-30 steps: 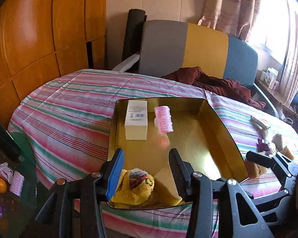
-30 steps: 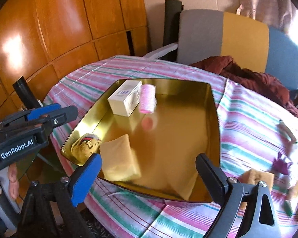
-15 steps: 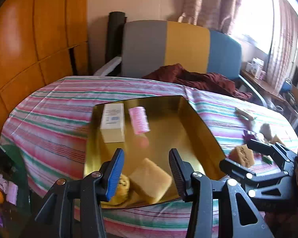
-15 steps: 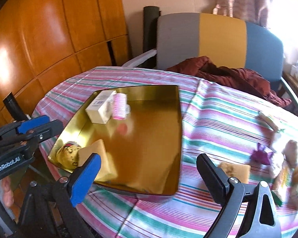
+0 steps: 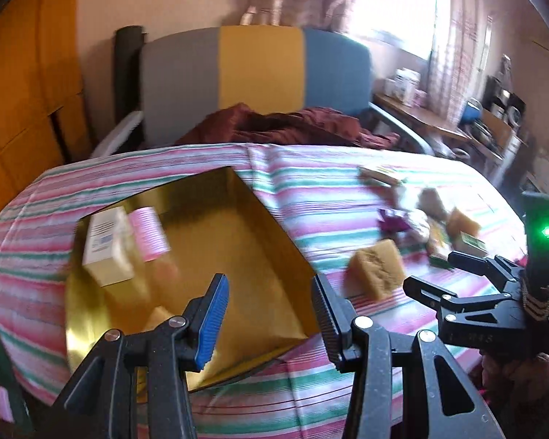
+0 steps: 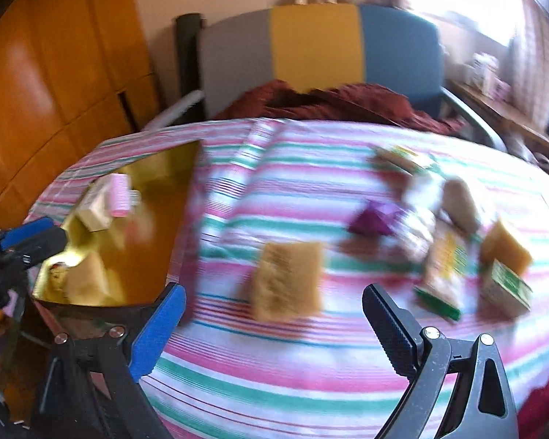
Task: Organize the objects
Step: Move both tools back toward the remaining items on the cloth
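A gold tray (image 5: 260,256) lies on the left of the striped tablecloth. It holds a white box (image 5: 106,245), a pink hair roller (image 5: 150,230) and a yellow sponge (image 6: 88,281) beside a small yellow plush. My left gripper (image 5: 269,320) hangs over the tray's near right corner, open and empty. Out on the cloth lies a second yellow sponge (image 6: 287,280), and my right gripper (image 6: 274,333) is open wide just short of it, holding nothing. That gripper (image 5: 439,272) also shows at the right of the left wrist view, beside the same sponge (image 5: 377,272).
A blurred pile lies at the far right of the cloth: a purple wrapper (image 6: 373,219), green-and-yellow packets (image 6: 443,274), a small box (image 6: 505,289) and a third sponge (image 6: 505,247). Behind the table stands a grey, yellow and blue chair (image 5: 260,69) with a dark red cloth (image 5: 285,124).
Both grippers have swung to the right. The tray has slid to the left of both views, and the loose sponge and the pile have come in front of the right gripper.
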{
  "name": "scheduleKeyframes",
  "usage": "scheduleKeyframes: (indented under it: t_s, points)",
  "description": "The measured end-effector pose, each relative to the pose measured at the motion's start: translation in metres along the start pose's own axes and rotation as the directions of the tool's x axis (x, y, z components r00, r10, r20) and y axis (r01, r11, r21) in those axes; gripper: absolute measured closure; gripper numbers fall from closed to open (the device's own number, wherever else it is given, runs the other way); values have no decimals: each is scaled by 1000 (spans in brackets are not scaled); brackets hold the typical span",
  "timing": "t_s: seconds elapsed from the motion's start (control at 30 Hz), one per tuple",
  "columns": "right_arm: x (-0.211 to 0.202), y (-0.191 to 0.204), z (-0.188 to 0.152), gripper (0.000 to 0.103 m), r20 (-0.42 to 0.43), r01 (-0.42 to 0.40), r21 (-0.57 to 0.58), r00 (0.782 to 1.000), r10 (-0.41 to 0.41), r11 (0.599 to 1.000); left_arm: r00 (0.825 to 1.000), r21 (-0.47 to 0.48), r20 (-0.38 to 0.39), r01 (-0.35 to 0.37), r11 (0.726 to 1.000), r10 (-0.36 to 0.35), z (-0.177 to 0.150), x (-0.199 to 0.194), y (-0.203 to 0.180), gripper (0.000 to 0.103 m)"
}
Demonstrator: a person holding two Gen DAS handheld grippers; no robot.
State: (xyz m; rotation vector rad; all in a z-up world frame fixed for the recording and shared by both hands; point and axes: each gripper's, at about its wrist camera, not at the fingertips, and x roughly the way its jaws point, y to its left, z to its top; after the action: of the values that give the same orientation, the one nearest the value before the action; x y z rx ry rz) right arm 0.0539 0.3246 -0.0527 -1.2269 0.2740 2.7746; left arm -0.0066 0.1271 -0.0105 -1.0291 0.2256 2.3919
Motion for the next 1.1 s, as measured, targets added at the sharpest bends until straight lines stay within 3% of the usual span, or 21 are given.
scheduleKeyframes:
  t_s: [0.2, 0.33, 0.47, 0.5, 0.6, 0.83, 1.1]
  points:
    - [-5, -61, -20, 5, -43, 102, 128, 994, -97, 987, 995, 89, -36, 98, 991, -95, 13, 20, -43, 56]
    - [-14, -92, -30, 5, -56, 154, 191, 988, -146, 969, 978, 106, -117, 184, 977, -172, 20, 46, -73, 56]
    - [-19, -110, -34, 5, -60, 177, 230, 984, -168, 957, 966, 111, -184, 206, 972, -184, 23, 73, -96, 56]
    - [-20, -112, -35, 5, -61, 181, 233, 983, -171, 955, 960, 104, -201, 219, 970, -195, 24, 79, -99, 55]
    - [-21, -116, -38, 5, -62, 181, 242, 983, -171, 953, 948, 94, -245, 231, 968, -202, 27, 97, -113, 39]
    - [-26, -137, -43, 5, -69, 204, 291, 979, -192, 935, 946, 124, -306, 147, 981, -103, 27, 138, -131, 35]
    - [-29, -178, -32, 1, -66, 262, 410, 964, -258, 874, 957, 135, -283, 102, 986, -61, 25, 152, -131, 36]
